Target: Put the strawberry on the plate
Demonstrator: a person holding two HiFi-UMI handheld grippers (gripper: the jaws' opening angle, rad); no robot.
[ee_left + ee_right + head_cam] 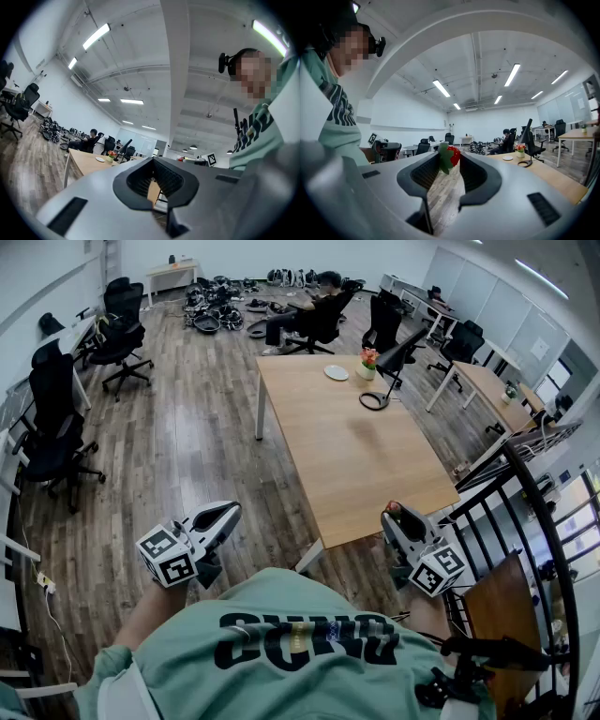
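A red strawberry (453, 155) with green leaves sits between the tips of my right gripper (449, 158), which is shut on it. In the head view that gripper (392, 518) hangs close to the person's body, just off the near end of the wooden table (356, 451), with the strawberry (394, 510) at its tip. The white plate (337, 372) lies at the table's far end, well away; it also shows small in the right gripper view as the plate (507, 158). My left gripper (228, 512) is over the floor left of the table, tips together and nothing in them.
A small pot of flowers (367, 362) and a black stand with a ring base (376, 400) are beside the plate. Office chairs (122, 329) stand around, a seated person (309, 306) is beyond the table, and a black railing (525, 512) runs at right.
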